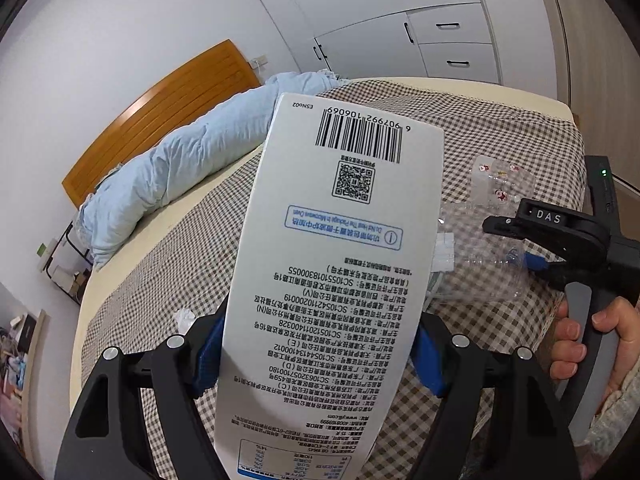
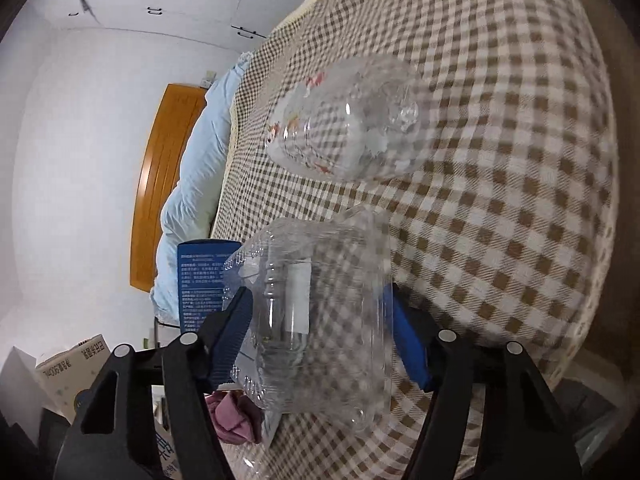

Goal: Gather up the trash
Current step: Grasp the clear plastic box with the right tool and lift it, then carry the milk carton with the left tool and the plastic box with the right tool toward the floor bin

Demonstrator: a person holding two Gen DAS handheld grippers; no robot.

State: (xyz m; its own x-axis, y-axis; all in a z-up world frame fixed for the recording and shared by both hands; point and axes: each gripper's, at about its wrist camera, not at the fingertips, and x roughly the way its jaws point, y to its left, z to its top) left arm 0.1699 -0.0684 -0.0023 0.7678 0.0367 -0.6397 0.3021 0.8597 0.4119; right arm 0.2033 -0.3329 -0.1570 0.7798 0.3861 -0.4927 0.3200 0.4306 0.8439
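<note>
Here, both grippers carry trash above a checked bed [image 1: 168,264].

The left gripper [image 1: 316,352] has its fingers [image 1: 208,356] clenched on a white milk carton [image 1: 340,248], barcode end pointing away. The right gripper [image 2: 320,340] grasps a clear plastic clamshell container [image 2: 320,312] between its blue pads, held just over the bedspread. A second clear plastic wrapper [image 2: 348,120] with red print lies on the bed beyond it, near a pale blue duvet [image 1: 160,176] and the wooden headboard [image 1: 156,116].

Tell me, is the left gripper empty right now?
No, the left gripper is shut on a white carton with a barcode, held up above the checkered bed cover.
</note>
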